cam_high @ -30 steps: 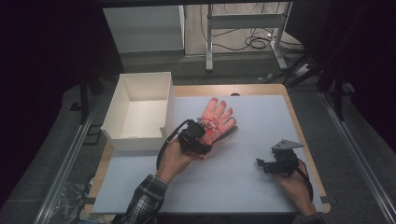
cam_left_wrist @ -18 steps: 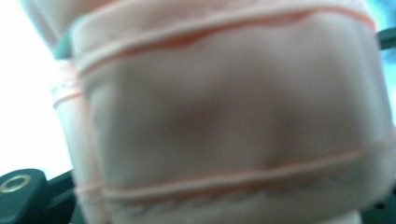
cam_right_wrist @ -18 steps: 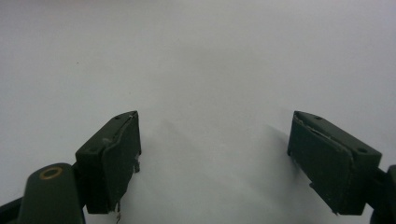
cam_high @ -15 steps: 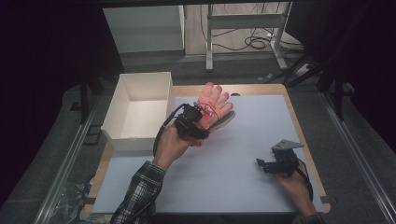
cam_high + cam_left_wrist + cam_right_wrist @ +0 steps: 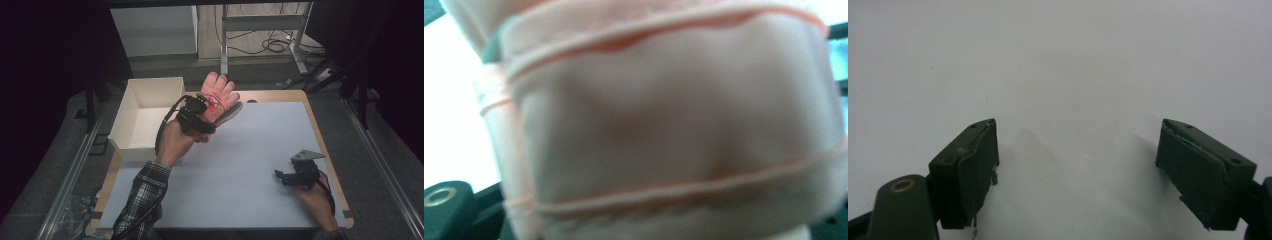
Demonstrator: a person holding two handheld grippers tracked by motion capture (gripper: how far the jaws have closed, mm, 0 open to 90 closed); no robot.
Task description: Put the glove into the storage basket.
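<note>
A pink work glove, fingers spread and a grey part showing at its right edge, hangs in the air above the far left of the table. My left gripper is shut on its cuff end, close to the white box. In the left gripper view the pink glove is very near and blurred, with ridged seams, and it hides the jaws. My right gripper rests low at the table's front right. Its jaws stand open with nothing but bare table between them.
The open white box stands at the table's left edge with nothing visible inside. A pale grey mat covers the wooden table top. Beyond the table are a white cabinet, metal desk legs and cables on the floor.
My left gripper has lifted the pink glove off the table and carried it up and away, toward the far left. The right gripper has stayed where it was.
</note>
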